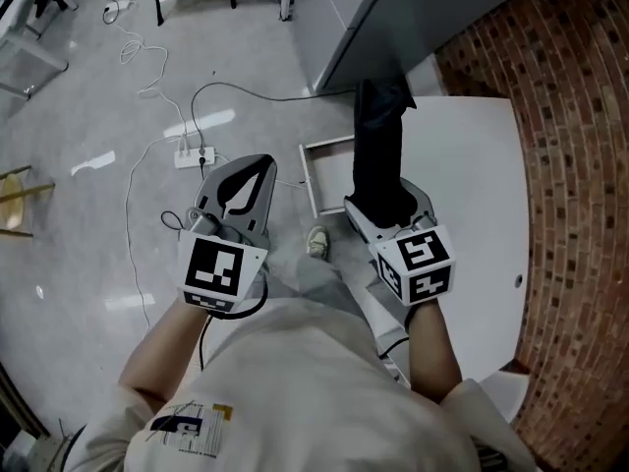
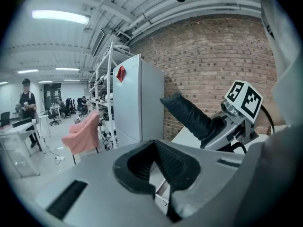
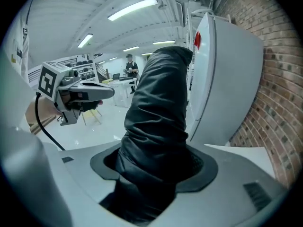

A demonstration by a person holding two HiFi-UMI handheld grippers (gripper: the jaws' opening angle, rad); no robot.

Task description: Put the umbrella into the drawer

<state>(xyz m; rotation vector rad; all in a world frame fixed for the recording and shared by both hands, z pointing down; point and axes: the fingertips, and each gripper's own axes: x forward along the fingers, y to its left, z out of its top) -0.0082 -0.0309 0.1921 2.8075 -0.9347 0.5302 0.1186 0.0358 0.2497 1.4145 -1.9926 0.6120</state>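
My right gripper [image 1: 388, 209] is shut on a black folded umbrella [image 1: 378, 155] in its sleeve. The umbrella sticks out forward past the jaws, over a white open drawer [image 1: 316, 170] beside the white table [image 1: 472, 165]. In the right gripper view the umbrella [image 3: 158, 117] fills the space between the pads and hides the drawer. My left gripper [image 1: 251, 165] hangs over the floor to the left of the drawer, its tips together and nothing between them. The left gripper view shows the umbrella [image 2: 189, 117] held in the right gripper [image 2: 227, 126].
A grey cabinet [image 1: 354, 18] stands behind the drawer, and a brick wall [image 1: 580, 165] runs along the right. A power strip [image 1: 192, 153] with cables lies on the floor to the left. A pink cloth [image 2: 83, 131] hangs over a chair farther off.
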